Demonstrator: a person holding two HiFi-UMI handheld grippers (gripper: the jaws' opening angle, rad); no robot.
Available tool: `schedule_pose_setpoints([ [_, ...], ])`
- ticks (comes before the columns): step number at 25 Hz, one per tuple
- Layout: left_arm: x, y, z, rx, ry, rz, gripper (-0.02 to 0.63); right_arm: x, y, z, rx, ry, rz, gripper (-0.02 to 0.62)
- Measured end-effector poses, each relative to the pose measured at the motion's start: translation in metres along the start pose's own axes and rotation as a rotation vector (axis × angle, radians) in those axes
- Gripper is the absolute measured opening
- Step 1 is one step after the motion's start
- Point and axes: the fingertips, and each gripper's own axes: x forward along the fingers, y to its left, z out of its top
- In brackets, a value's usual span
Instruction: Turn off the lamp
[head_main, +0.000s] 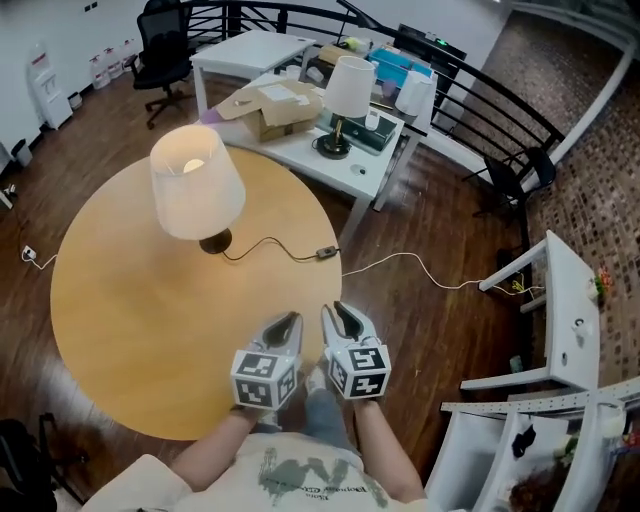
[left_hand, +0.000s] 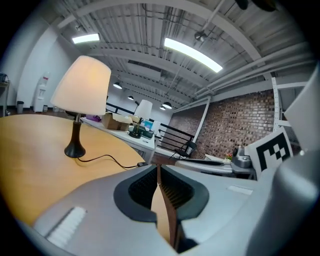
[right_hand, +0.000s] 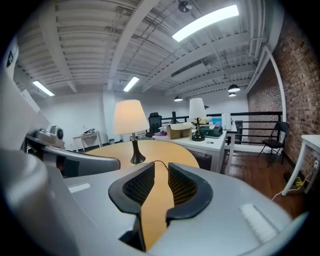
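A lit lamp with a white shade (head_main: 195, 190) and a dark base (head_main: 214, 241) stands at the back of the round wooden table (head_main: 120, 330). Its black cord runs right to an inline switch (head_main: 325, 252) near the table's right edge. Both grippers hover side by side over the near edge, pointing toward the lamp and well short of the switch. My left gripper (head_main: 288, 322) (left_hand: 158, 169) is shut, its tips meeting with nothing between them. My right gripper (head_main: 342, 315) (right_hand: 161, 167) stands open by a narrow gap, with nothing in it. The lamp (left_hand: 82, 85) (right_hand: 130, 116) is far ahead in both gripper views.
Behind the round table, a white desk (head_main: 375, 165) carries a second, unlit lamp (head_main: 348, 90) and a cardboard box (head_main: 283, 108). A white cable (head_main: 420, 262) trails over the wooden floor to a white shelf unit (head_main: 570, 320) on the right. An office chair (head_main: 165, 50) stands far back.
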Motion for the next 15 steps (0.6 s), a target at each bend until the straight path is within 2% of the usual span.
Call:
schedule_pose_setpoints([
  [6, 0.047, 0.018, -0.003, -0.065, 0.018, 0.118, 0.000, 0.056, -0.034, 0.004, -0.030, 0.021, 0.051, 0.083],
  [15, 0.103, 0.034, -0.009, -0.095, 0.050, 0.229, 0.000, 0.129, -0.072, -0.019, -0.059, 0.134, 0.151, 0.083],
])
